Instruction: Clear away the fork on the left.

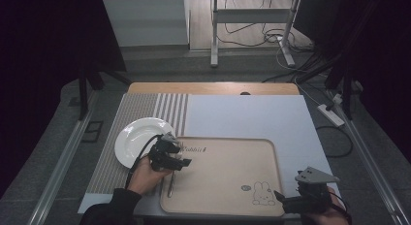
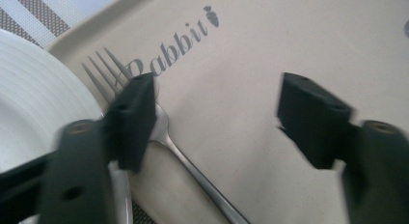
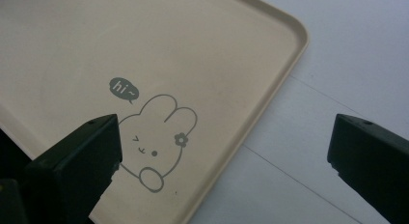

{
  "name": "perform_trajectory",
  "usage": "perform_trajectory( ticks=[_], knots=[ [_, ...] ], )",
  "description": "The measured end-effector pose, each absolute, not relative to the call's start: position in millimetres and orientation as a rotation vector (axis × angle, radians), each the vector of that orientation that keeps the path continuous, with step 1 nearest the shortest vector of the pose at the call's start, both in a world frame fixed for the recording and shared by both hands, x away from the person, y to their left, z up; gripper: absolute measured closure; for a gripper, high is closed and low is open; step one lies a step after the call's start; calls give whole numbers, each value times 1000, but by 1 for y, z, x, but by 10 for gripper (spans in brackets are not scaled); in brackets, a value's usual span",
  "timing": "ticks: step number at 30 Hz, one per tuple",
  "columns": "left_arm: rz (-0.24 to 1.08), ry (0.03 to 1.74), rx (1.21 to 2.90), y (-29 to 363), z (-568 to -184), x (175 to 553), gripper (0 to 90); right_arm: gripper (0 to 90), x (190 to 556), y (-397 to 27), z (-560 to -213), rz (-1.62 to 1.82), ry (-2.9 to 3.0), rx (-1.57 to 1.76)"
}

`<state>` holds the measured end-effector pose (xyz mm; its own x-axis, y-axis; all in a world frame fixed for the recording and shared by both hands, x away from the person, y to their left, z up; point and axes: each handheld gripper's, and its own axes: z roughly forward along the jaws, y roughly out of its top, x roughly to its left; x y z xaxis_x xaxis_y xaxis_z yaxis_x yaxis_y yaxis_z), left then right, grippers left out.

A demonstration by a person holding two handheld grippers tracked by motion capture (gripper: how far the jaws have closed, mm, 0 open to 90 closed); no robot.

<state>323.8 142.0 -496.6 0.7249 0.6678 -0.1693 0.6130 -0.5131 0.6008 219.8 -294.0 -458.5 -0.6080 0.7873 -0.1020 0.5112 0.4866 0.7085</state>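
Looking along your left gripper (image 2: 217, 113), you have its two black jaws standing well apart with nothing pressed between them: the fork (image 2: 159, 122) lies flat on the beige tray (image 2: 270, 45), free of the pads. One jaw sits over the fork's neck, just where the tines meet the handle, and hides that part; whether it touches the metal you cannot tell from here. The tines point toward the printed "Rabbit" lettering (image 2: 169, 45), and the handle runs back toward you, past the bottom edge of the picture. The white plate (image 2: 34, 103) lies just beside the fork, off the tray's corner. From the high view, your left gripper (image 1: 175, 159) hovers at the tray's left side, by the near rim of the plate (image 1: 133, 135), which rests on the striped mat (image 1: 140, 108); the fork (image 1: 170, 185) shows as a thin line along the tray's left edge, below the gripper. Your right gripper (image 1: 286, 200) is held at the tray's near right corner, well apart from the fork. In its own view, the right gripper (image 3: 224, 151) is spread wide and grasps nothing, with the rabbit drawing (image 3: 154, 137) and the tray's rim (image 3: 270, 93) beneath it, over the white table cover (image 3: 337, 64).
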Motion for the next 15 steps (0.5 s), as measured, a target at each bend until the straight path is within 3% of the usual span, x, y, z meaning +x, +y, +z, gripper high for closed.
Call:
perform_trajectory(
  ticks=[7,15],
  knots=[
    [105,962,2247,150,-495,322,102,0,220,-295,-458,906,2310,1087],
    [104,946,2243,160,-492,318,19,0,220,-296,-457,919,2288,1107]
  ],
)
